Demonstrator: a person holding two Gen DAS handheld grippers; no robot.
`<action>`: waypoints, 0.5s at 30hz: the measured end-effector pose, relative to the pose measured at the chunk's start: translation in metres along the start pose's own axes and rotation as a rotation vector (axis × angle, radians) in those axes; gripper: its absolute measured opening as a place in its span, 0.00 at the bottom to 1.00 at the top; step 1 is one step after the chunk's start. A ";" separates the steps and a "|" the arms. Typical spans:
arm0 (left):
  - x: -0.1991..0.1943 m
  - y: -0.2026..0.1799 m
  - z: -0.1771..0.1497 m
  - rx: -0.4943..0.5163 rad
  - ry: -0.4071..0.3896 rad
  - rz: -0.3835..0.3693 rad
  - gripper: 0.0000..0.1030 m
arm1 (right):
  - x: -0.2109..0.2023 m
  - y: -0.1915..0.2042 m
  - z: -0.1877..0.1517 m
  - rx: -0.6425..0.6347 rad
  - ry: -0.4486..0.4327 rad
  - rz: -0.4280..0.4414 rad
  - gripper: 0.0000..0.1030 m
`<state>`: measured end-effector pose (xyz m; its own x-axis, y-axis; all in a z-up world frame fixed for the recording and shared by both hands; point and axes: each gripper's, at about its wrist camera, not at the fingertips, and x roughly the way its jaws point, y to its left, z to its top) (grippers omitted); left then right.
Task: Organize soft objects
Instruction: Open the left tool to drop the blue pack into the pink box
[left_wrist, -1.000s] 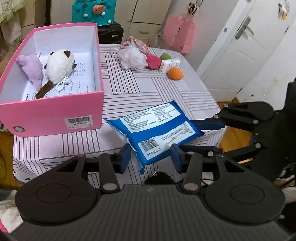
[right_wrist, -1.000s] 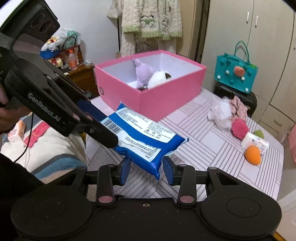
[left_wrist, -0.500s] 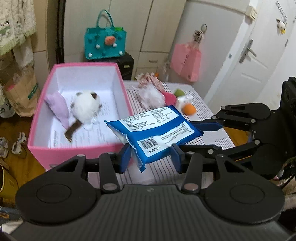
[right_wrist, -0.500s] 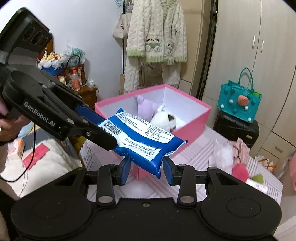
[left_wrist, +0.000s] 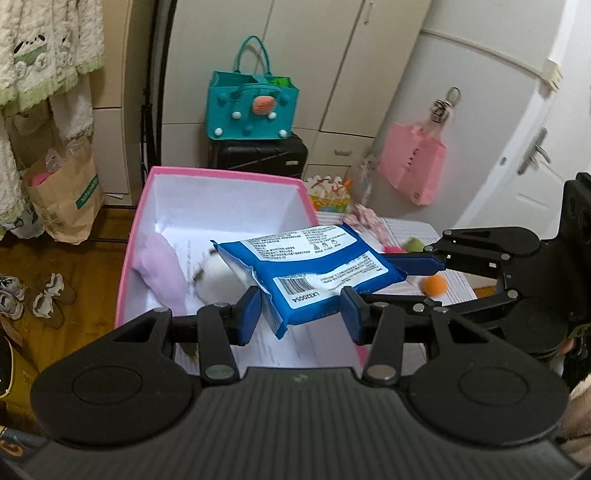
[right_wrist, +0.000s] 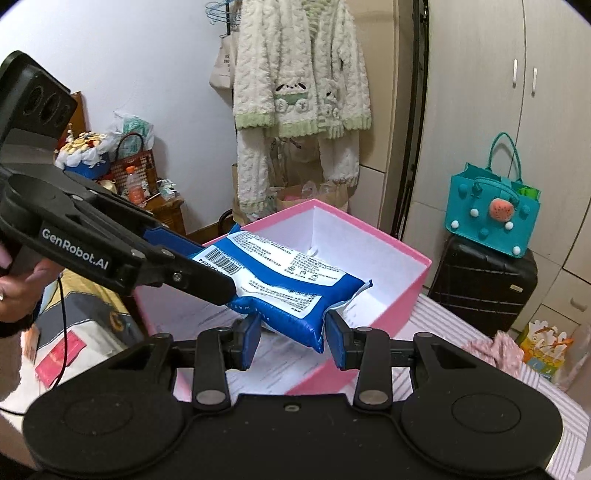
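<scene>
Bedroom table, pink box (left_wrist: 140, 218) below: left gripper (left_wrist: 301, 314) and right gripper (right_wrist: 291, 334), both partly closed, pinch opposite ends of blue wipes pack (left_wrist: 314, 266) midair.

The soft wipes pack (left_wrist: 314, 273) is blue with white labels and a black barcode. The cardboard box (left_wrist: 221, 175) is pink outside and white inside. In it lie a light purple plush toy (left_wrist: 159, 269) and a white plush toy (left_wrist: 221, 277). The tablecloth (right_wrist: 546, 402) is white with thin dark stripes. The far felt bag (left_wrist: 251, 107) is teal with white dots.
</scene>
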<state>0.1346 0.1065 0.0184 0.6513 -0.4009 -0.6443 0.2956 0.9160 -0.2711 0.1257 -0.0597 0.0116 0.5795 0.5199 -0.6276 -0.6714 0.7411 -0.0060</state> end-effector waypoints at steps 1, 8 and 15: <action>0.007 0.006 0.006 -0.007 0.000 0.004 0.44 | 0.008 -0.003 0.004 0.002 0.007 -0.001 0.43; 0.047 0.044 0.030 -0.072 -0.011 0.055 0.44 | 0.069 -0.029 0.030 0.050 0.080 0.013 0.43; 0.088 0.073 0.043 -0.124 0.052 0.065 0.44 | 0.109 -0.047 0.035 0.114 0.177 0.014 0.43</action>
<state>0.2438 0.1371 -0.0271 0.6281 -0.3427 -0.6987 0.1632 0.9359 -0.3123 0.2365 -0.0233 -0.0296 0.4737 0.4552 -0.7539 -0.6165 0.7828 0.0853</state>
